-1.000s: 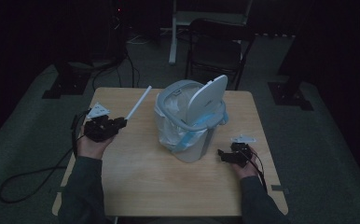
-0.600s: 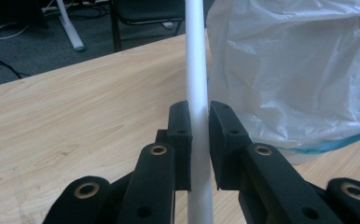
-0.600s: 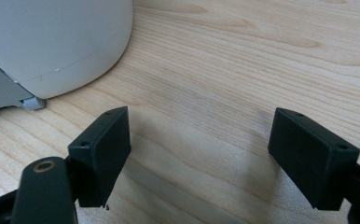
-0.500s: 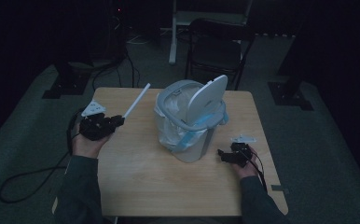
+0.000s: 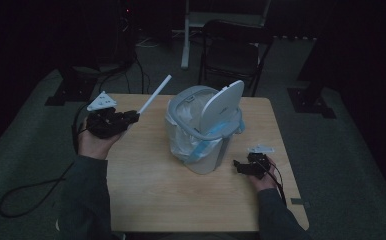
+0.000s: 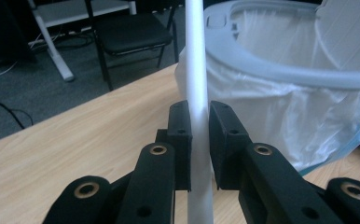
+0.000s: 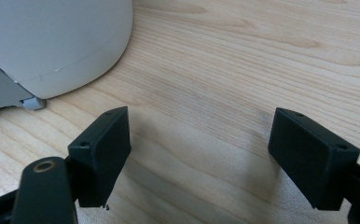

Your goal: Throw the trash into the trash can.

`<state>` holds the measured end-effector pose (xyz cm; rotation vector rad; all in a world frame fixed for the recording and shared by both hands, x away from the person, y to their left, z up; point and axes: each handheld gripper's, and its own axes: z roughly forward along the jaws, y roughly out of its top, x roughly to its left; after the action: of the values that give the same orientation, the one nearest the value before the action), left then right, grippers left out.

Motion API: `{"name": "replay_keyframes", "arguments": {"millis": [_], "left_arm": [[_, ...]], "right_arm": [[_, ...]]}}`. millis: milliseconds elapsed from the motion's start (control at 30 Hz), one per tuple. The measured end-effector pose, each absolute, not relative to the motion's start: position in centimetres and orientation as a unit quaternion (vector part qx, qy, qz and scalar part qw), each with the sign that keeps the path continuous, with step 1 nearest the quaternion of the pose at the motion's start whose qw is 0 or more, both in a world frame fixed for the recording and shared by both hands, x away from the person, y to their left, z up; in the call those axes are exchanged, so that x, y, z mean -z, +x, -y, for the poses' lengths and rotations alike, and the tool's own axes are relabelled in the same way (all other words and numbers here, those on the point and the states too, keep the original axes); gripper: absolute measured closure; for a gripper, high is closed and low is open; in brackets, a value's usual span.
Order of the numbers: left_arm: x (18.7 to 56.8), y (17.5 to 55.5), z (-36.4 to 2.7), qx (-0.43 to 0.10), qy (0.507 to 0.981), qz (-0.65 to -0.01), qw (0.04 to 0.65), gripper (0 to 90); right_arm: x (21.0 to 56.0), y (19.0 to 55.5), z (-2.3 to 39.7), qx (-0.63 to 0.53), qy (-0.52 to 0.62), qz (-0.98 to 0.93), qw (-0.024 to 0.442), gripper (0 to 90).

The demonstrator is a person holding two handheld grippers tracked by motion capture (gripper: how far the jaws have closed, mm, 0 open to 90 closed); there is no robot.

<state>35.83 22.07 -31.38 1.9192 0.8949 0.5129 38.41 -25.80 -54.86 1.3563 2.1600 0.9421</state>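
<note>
No readable brand, label or writing on anything here; the frames are too dim for small print. Your left gripper (image 5: 131, 116) has its fingers (image 6: 180, 140) clenched on one white rod (image 5: 155, 94), pads pressing it from both sides in the left gripper view. The rod (image 6: 196, 70) is lifted off the bench (image 5: 146, 185) and angled up and away from you, with its far tip off the bench's back edge and just left of the bin (image 5: 201, 130). One bin, grey-white, stands about mid-bench with its lid (image 5: 222, 105) tipped up and a clear liner bag (image 5: 181, 142) folded over the rim, with a blue strip hanging at the front. The bin's rim (image 6: 271, 70) sits close on the right of the rod in the left gripper view, so there's little room on that side. Your right gripper (image 5: 240, 166) rests low on the bench just right of the bin's base, fingers (image 7: 103, 149) released and spread wide with only bare wood between them. The bin's base (image 7: 52, 46) is just beside its left finger in the right gripper view. There's open bench in front of the bin toward you, and a narrower strip along the right edge. Count: one rod, one bin, one lid, one bag, two grippers, one chair (image 5: 233, 50) behind the bench.
</note>
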Motion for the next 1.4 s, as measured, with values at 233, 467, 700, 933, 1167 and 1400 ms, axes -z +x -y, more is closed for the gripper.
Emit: {"name": "replay_keyframes", "arguments": {"millis": [233,467,700,933,1167,1400], "left_arm": [[30.1,36.6,-20.7,-0.205,0.785,-0.349,0.469,80.6],[29.7,37.3,-19.8,-0.201,0.79,-0.34,0.469,80.6],[29.3,37.9,-18.8,-0.196,0.795,-0.33,0.471,80.5],[29.0,38.3,-17.8,-0.192,0.799,-0.322,0.47,80.5],[28.7,38.7,-16.4,-0.19,0.806,-0.31,0.466,80.5],[28.5,38.9,-15.5,-0.187,0.811,-0.301,0.465,80.5]], "right_arm": [[54.9,38.4,25.8,-0.339,0.488,-0.777,0.21,19.8],[54.9,38.4,25.8,-0.339,0.487,-0.777,0.21,19.8],[54.9,38.4,25.8,-0.339,0.487,-0.777,0.21,19.7],[54.9,38.4,25.8,-0.339,0.487,-0.777,0.21,19.7],[54.9,38.4,25.8,-0.339,0.487,-0.777,0.21,19.7],[54.9,38.4,25.8,-0.339,0.487,-0.777,0.21,19.7]]}}
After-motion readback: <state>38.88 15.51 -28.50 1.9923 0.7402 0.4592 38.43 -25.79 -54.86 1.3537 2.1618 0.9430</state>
